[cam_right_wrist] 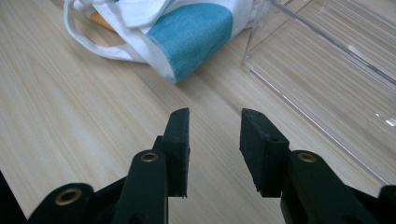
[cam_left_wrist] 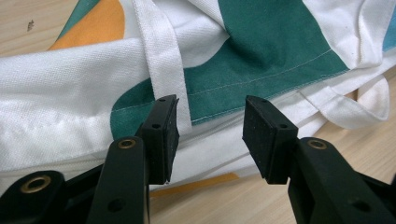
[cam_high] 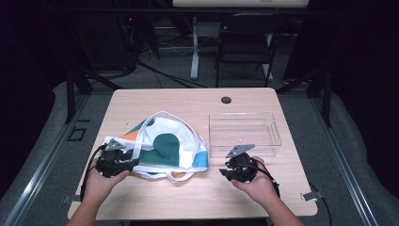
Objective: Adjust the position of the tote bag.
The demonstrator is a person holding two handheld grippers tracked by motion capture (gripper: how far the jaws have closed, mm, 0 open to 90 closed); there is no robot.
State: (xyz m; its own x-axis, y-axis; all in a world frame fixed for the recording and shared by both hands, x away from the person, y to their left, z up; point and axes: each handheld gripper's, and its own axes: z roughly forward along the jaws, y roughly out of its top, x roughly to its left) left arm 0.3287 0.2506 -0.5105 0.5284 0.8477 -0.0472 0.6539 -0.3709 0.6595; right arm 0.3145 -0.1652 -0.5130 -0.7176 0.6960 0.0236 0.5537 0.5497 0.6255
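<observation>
A white cloth tote bag (cam_high: 164, 146) with green, orange and blue shapes lies crumpled on the wooden table (cam_high: 188, 101), left of centre. My left gripper (cam_high: 134, 162) sits at the bag's near-left edge, held by a hand. In the left gripper view its jaws stand open just above the bag's folded edge (cam_left_wrist: 261, 70), with a white strap (cam_left_wrist: 161, 60) running by the left pad and nothing pinched. My right gripper (cam_high: 225, 174) hovers over bare table, right of the bag's blue corner (cam_right_wrist: 191, 35), jaws open and empty.
A clear plastic tray (cam_high: 277, 134) stands empty on the right half of the table, just beyond my right gripper; its near wall (cam_right_wrist: 317, 116) is close in the right gripper view. A dark cable hole (cam_high: 226, 100) lies near the far edge. A chair and desk legs stand behind the table.
</observation>
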